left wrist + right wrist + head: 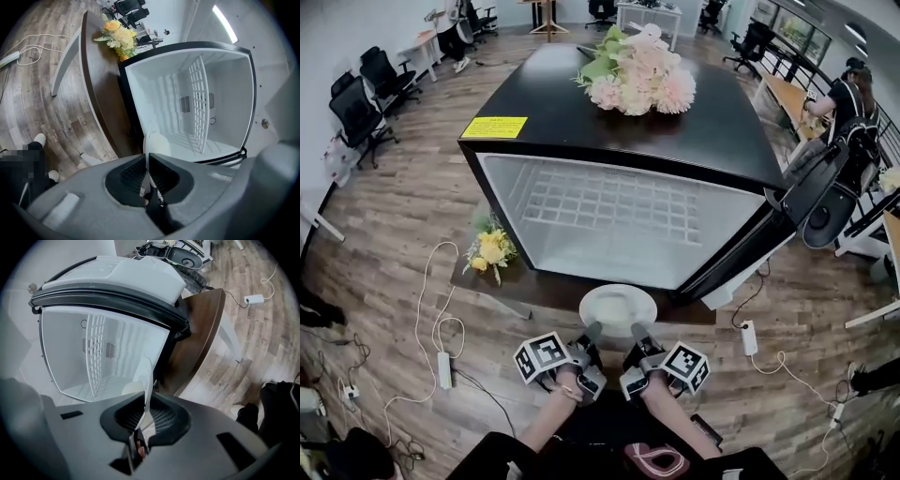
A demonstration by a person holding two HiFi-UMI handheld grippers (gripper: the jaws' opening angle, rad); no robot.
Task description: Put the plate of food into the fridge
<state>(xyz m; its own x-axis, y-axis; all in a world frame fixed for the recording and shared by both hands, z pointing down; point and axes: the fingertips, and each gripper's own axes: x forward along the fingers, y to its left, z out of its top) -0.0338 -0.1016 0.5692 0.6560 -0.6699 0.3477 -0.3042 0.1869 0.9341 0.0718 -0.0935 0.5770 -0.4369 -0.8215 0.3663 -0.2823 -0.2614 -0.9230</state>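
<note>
1. The fridge (619,220) is a small black cabinet on a low dark table (544,289). Its door (736,255) is swung wide to the right. The white compartment faces the person and is crossed by a wire shelf (609,208).
2. The plate (618,307) is white and round. It is held roughly level just in front of the open compartment, above the table's front edge and not yet inside. What lies on it cannot be made out.
3. The left gripper (592,332) has its jaws pinched on the plate's near rim, left side. In the left gripper view the rim runs edge-on between the dark pads.
4. The right gripper (637,331) is likewise clamped on the near rim, right side, close beside the left gripper. Its own view shows the thin white rim caught between the pads.
5. Pink and white flowers (637,75) lie on the fridge top, with a yellow label (494,127) near its front left corner.
6. Yellow flowers (490,249) lie on the table, left of the fridge.
7. The wood floor carries white cables and a power strip (444,368) at the left.
8. Office chairs (366,98) stand along the left wall.
</note>
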